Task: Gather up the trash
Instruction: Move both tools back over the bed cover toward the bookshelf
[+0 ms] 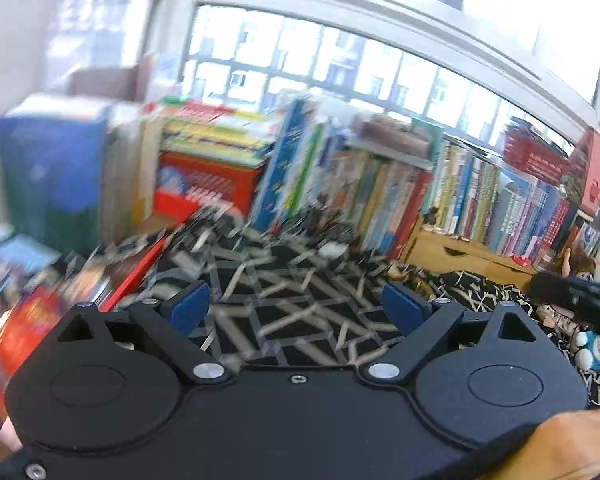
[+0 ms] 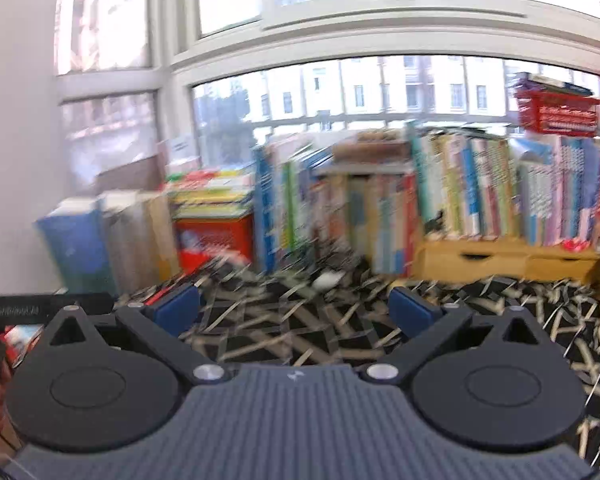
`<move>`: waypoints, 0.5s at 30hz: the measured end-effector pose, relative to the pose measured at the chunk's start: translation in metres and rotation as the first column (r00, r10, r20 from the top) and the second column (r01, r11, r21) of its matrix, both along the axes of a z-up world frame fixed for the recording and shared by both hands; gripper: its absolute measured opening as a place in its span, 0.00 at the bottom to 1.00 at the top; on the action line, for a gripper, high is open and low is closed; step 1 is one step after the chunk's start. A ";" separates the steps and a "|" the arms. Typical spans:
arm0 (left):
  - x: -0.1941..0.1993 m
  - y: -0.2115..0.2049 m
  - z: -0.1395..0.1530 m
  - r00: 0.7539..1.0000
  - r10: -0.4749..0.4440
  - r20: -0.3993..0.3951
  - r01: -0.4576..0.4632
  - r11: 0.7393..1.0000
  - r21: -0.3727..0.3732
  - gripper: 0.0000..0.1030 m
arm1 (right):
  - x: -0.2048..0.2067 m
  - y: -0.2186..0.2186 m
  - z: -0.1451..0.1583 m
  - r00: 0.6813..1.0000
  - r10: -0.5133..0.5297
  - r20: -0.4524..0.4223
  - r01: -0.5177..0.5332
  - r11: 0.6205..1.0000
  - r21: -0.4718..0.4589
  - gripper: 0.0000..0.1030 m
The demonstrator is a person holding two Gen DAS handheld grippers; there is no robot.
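Both views are motion-blurred. My left gripper [image 1: 296, 304] is open, its blue pads wide apart with nothing between them, above a black cloth with a pale line pattern [image 1: 292, 304]. My right gripper [image 2: 296, 308] is open too and holds nothing, over the same cloth [image 2: 300, 328]. A small white crumpled scrap [image 1: 334, 249] lies on the cloth at the foot of the books, ahead of both grippers; the right wrist view shows this white scrap [image 2: 327, 279] too. Blur hides what it is.
Rows of upright books [image 1: 480, 196] stand along the window, on a wooden drawer unit [image 1: 460, 250]. A red crate [image 1: 208, 188] with stacked books sits left. Loose books [image 1: 32, 300] lie at the left edge. Soft toys [image 1: 596, 350] lie right. The other gripper's black body [image 2: 40, 308] shows left.
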State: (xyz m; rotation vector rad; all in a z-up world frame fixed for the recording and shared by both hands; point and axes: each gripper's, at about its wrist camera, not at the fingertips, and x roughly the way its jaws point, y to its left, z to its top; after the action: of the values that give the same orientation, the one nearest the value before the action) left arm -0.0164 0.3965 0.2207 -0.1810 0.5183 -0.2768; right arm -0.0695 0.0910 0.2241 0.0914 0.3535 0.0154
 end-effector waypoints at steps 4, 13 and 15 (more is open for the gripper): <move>0.046 -0.050 0.008 0.999 -0.033 0.025 0.033 0.999 0.008 0.90 | 0.030 -0.042 0.008 0.998 -0.060 0.025 0.060 0.998 -0.009 1.00; 0.146 -0.148 0.003 0.993 -0.114 0.025 0.110 0.987 0.119 0.91 | 0.102 -0.109 0.001 0.990 -0.140 -0.007 0.140 0.990 0.015 1.00; 0.169 -0.163 -0.005 0.992 -0.123 0.008 0.121 0.985 0.125 0.91 | 0.118 -0.119 -0.007 0.987 -0.160 -0.025 0.161 0.986 0.038 1.00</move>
State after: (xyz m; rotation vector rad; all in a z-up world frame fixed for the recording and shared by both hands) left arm 0.1529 0.2337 0.2162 -0.0258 0.5304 -0.3638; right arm 0.0484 -0.0280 0.2176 0.1599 0.3668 -0.1384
